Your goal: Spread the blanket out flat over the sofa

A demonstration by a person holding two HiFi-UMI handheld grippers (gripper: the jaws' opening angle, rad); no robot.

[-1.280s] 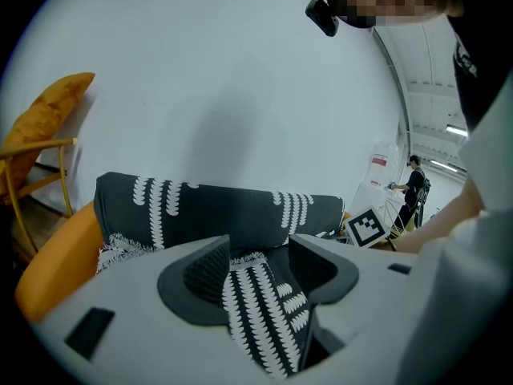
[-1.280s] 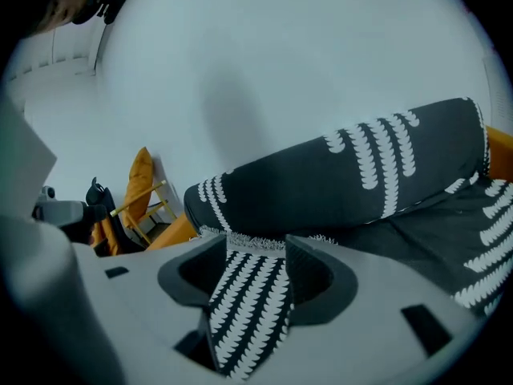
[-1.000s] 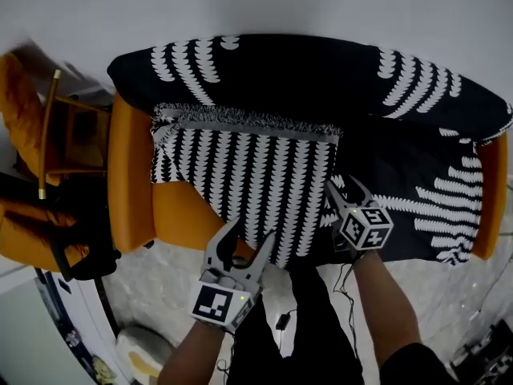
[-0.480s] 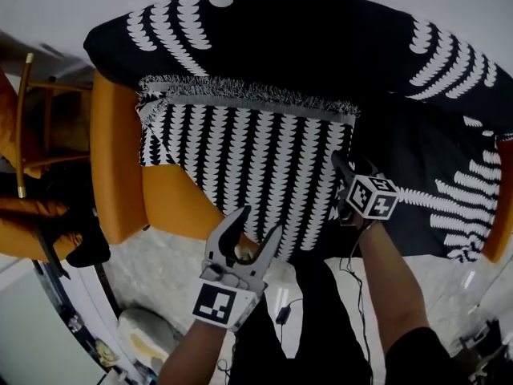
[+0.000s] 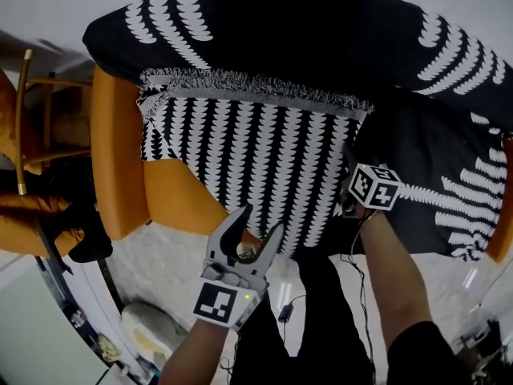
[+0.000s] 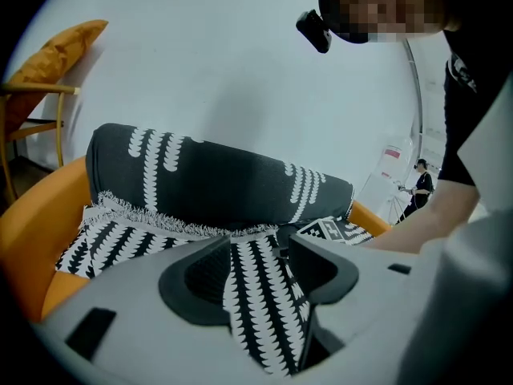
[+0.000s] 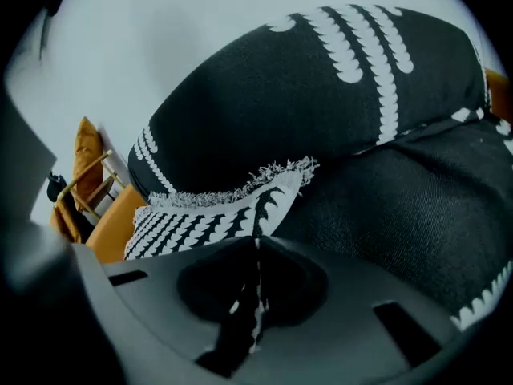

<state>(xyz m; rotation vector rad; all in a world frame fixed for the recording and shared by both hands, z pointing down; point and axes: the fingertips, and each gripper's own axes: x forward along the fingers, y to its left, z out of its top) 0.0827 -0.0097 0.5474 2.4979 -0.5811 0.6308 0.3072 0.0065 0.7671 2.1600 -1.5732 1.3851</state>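
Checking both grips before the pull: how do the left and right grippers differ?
The left gripper is open, gripping nothing; the right gripper has just been closing and pinches the blanket edge. The left gripper is off the front of the sofa; the right gripper over its seat. Both face the blanket.

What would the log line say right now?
left gripper: jaws open, near blanket | right gripper: jaws just closed on blanket edge | sofa: partly covered
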